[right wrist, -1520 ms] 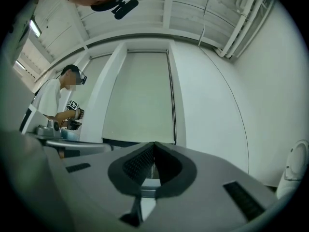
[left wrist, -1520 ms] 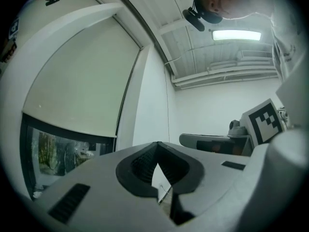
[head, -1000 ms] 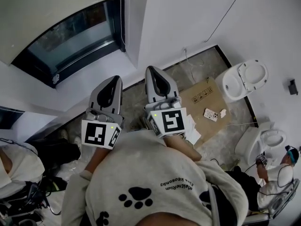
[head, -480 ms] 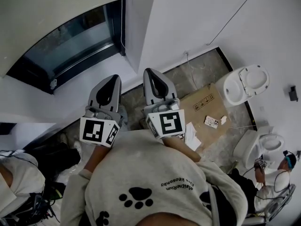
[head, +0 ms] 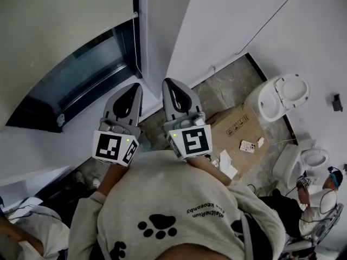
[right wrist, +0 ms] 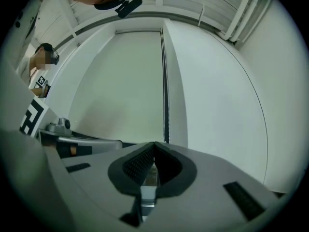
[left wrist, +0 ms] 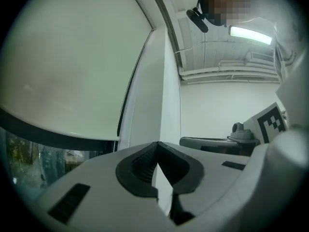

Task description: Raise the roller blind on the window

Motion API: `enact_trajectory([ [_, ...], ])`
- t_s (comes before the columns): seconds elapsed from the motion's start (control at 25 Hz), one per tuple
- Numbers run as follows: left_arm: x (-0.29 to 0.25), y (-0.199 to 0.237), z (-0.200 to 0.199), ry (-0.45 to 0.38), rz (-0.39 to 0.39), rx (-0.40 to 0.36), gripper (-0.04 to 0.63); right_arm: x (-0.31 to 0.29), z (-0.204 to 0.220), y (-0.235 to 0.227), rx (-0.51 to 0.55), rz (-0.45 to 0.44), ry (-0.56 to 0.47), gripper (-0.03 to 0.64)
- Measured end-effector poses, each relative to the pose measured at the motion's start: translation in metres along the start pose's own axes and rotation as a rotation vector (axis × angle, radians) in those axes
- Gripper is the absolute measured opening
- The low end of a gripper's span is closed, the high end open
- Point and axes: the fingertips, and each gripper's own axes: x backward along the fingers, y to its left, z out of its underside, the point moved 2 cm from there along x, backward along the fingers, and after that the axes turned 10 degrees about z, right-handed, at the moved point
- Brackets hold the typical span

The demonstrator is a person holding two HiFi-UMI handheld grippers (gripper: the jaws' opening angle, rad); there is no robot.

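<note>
The pale roller blind (head: 59, 31) covers the upper part of the window, with dark glass (head: 81, 72) showing below its bottom bar. Its bead chain (head: 133, 1) hangs along the blind's right edge by the wall corner. My left gripper (head: 132, 88) and right gripper (head: 168, 83) are held side by side, level, pointing at the window, short of the blind and chain. Both are shut with nothing between the jaws. In the left gripper view the blind (left wrist: 72, 66) fills the left above my left gripper (left wrist: 155, 144). The right gripper view has the chain (right wrist: 165, 95) straight above my right gripper (right wrist: 154, 144).
A flattened cardboard box (head: 238, 131) with small items lies on the floor to the right. Two white toilet bowls (head: 276, 93) (head: 303, 161) stand by the right wall. One person (head: 317, 199) sits at the bottom right, another (head: 32, 226) at the bottom left.
Both grippers have travelled together toward the window, still shut. The blind now fills more of the head view, and the floor items have slid to the right.
</note>
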Motion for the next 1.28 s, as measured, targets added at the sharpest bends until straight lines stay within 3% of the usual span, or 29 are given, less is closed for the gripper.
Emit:
enact_trajectory([
  [0.48, -0.065, 0.081, 0.013, 0.035, 0.154, 0.007, 0.008, -0.086, 0.017, 0.003, 0.012, 0.102, -0.001, 0.009],
  [0.76, -0.089, 0.103, 0.026, 0.05, 0.253, 0.022, 0.009, -0.102, 0.033, 0.003, 0.025, 0.167, 0.03, 0.009],
  [0.96, -0.1, 0.115, 0.033, 0.066, 0.278, 0.021, 0.011, -0.11, 0.038, 0.004, 0.03, 0.176, 0.028, 0.009],
  [1.2, -0.114, 0.126, 0.03, 0.076, 0.29, 0.01, 0.012, -0.115, 0.044, 0.005, 0.053, 0.183, 0.113, 0.009],
  [1.28, -0.12, 0.128, 0.032, 0.082, 0.303, 0.019, 0.091, -0.119, 0.042, 0.006, 0.051, 0.172, 0.09, 0.009],
])
